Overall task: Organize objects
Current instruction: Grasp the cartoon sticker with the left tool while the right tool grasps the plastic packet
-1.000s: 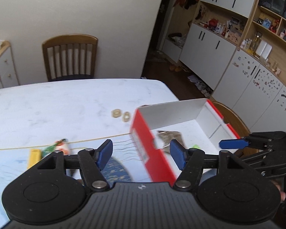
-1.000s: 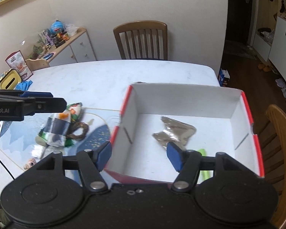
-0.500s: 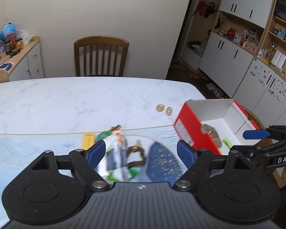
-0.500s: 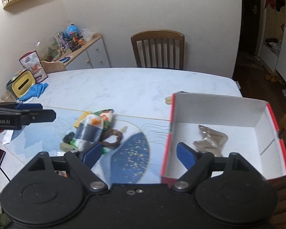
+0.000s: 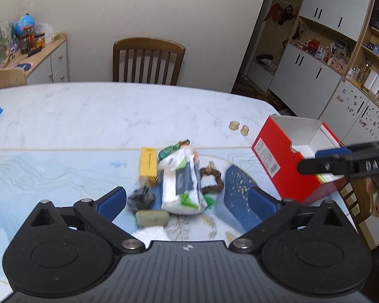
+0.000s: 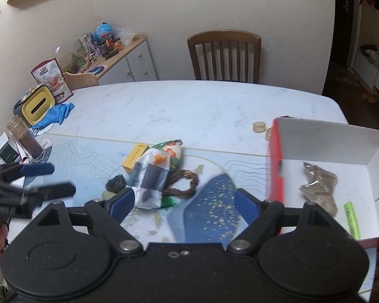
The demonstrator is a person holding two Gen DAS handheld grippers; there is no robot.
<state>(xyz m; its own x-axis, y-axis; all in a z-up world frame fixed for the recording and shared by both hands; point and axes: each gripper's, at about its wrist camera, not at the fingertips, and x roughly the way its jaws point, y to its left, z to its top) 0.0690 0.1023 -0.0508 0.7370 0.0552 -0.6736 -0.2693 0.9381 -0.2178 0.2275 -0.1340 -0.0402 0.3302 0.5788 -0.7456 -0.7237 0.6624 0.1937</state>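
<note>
The pile of loose stuff, topped by a white plastic packet with green print (image 5: 180, 184), sits on the table (image 5: 93, 111) left of the red cardboard box (image 5: 278, 159). Both tongs swung off the box toward it. The left tongs (image 5: 187, 200) just finished spreading wide, nothing between them; the right tongs (image 6: 182, 202) are spread and empty too. Looks like next-pick time. There's bare table behind the pile, with the box wall close on the right.

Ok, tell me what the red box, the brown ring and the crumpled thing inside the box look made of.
Red box: cardboard, glossy red outside, matte white inside, with folded walls.
Brown ring: seemingly twisted rope or vine, rough and matte; too blurred to settle.
Crumpled wrapper: thin foil or plastic film, shiny and creased.
</note>
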